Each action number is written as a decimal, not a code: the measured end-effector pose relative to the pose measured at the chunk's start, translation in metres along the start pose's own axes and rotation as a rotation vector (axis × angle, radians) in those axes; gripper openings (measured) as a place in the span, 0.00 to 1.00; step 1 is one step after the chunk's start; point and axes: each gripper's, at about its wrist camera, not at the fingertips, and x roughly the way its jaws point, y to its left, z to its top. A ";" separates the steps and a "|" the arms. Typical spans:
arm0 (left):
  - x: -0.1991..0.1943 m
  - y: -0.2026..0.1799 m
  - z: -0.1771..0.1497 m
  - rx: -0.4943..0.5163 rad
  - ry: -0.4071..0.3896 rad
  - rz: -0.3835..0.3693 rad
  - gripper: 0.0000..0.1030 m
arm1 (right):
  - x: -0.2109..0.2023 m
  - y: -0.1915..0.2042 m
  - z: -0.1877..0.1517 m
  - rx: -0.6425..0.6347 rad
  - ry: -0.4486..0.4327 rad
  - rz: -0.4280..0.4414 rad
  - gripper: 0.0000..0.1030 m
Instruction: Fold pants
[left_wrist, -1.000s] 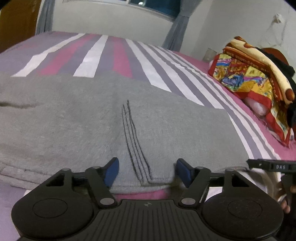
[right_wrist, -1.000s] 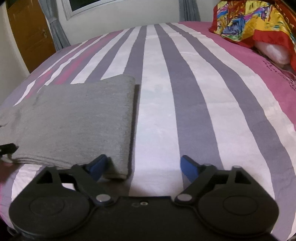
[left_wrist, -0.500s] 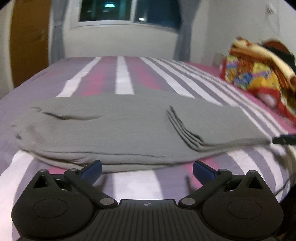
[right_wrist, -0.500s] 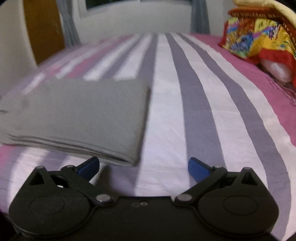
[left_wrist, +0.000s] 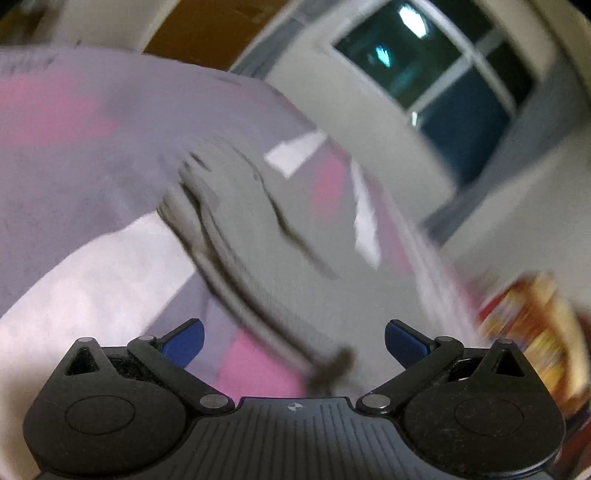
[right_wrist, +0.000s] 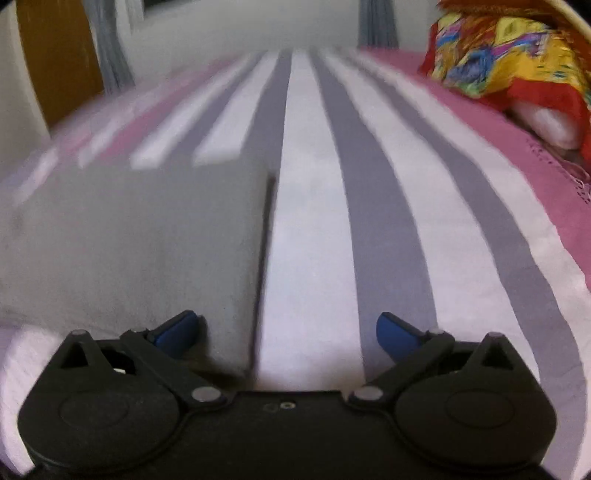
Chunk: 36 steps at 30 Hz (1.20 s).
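The grey pants (right_wrist: 140, 236) lie folded flat on the striped bed. In the right wrist view their right folded edge runs straight toward the camera. My right gripper (right_wrist: 286, 332) is open and empty, its left finger (right_wrist: 177, 330) over the pants' near right corner. In the blurred, tilted left wrist view the pants (left_wrist: 288, 236) show their layered end at upper left. My left gripper (left_wrist: 293, 343) is open and empty, held just before the pants' near edge.
The bedsheet (right_wrist: 388, 229) has pink, grey and white stripes. A colourful blanket pile (right_wrist: 509, 55) lies at the bed's far right and also shows in the left wrist view (left_wrist: 532, 332). A window (left_wrist: 443, 70), a curtain (right_wrist: 110, 48) and a brown door (right_wrist: 55, 55) stand behind.
My left gripper has swung left and rolled hard, so its view is tilted and blurred. My right gripper has moved forward to the pants' right edge. Both stay open.
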 end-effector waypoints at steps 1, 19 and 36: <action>0.004 0.010 0.007 -0.061 -0.007 -0.030 1.00 | -0.005 0.000 -0.003 -0.002 -0.029 0.020 1.00; 0.086 0.066 0.040 -0.295 -0.090 -0.194 0.28 | -0.020 -0.031 -0.017 0.151 -0.142 0.012 1.00; 0.073 -0.036 0.088 0.049 -0.042 -0.040 0.29 | 0.010 -0.076 -0.007 0.053 -0.005 -0.288 1.00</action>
